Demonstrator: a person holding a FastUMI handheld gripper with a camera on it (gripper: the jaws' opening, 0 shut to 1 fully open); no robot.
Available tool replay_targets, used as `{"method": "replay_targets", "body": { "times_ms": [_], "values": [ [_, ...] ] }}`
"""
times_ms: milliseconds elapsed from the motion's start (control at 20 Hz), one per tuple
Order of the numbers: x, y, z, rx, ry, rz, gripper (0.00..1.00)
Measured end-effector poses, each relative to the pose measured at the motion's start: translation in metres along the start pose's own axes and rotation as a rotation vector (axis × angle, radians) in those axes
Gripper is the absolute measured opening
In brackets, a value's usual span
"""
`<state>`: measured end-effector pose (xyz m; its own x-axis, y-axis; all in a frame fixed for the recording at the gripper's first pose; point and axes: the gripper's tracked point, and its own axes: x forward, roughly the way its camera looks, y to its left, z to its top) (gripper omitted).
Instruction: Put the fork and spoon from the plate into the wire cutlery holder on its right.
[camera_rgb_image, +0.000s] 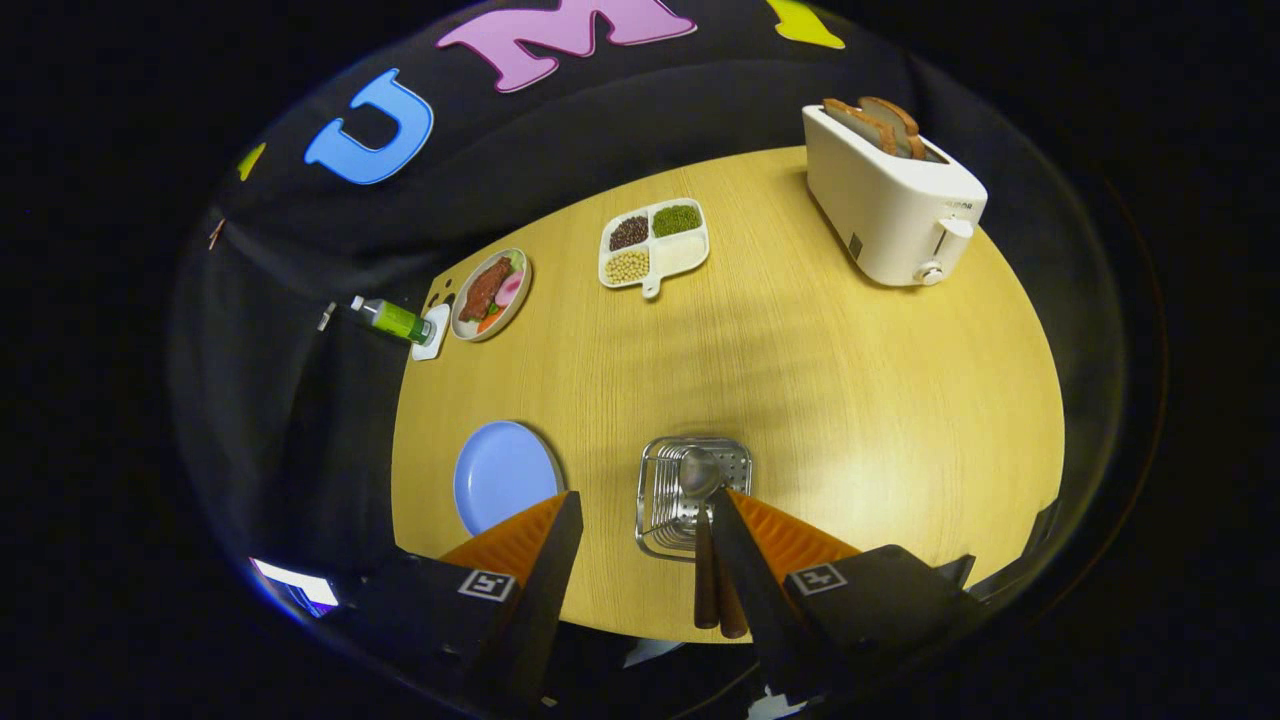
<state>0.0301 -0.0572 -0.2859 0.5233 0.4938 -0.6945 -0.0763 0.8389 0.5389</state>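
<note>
The wire cutlery holder stands on the wooden table just ahead of my right finger. A spoon rests in it with its bowl down. Two brown handles stick out of the holder toward me, right beside my right finger; the second one's head is hidden, so I cannot tell whether it is the fork. The blue plate lies to the left of the holder, beyond my left finger, with nothing on it. My gripper is open wide and holds nothing; its fingers straddle the gap between plate and holder.
A white toaster with bread slices stands at the far right. A divided dish of beans sits in the far middle, and a plate of food and a green bottle are at the far left edge.
</note>
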Motion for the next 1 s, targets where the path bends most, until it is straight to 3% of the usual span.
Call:
{"method": "replay_targets", "body": {
  "times_ms": [150, 750, 1000],
  "values": [
    [-0.022, 0.0, 0.016, -0.077, -0.104, -0.006, 0.98],
    [-0.104, 0.041, 0.054, -0.366, -0.45, 0.038, 0.99],
    [-0.138, 0.065, 0.059, -0.419, -0.599, 0.069, 0.99]
  ]
}}
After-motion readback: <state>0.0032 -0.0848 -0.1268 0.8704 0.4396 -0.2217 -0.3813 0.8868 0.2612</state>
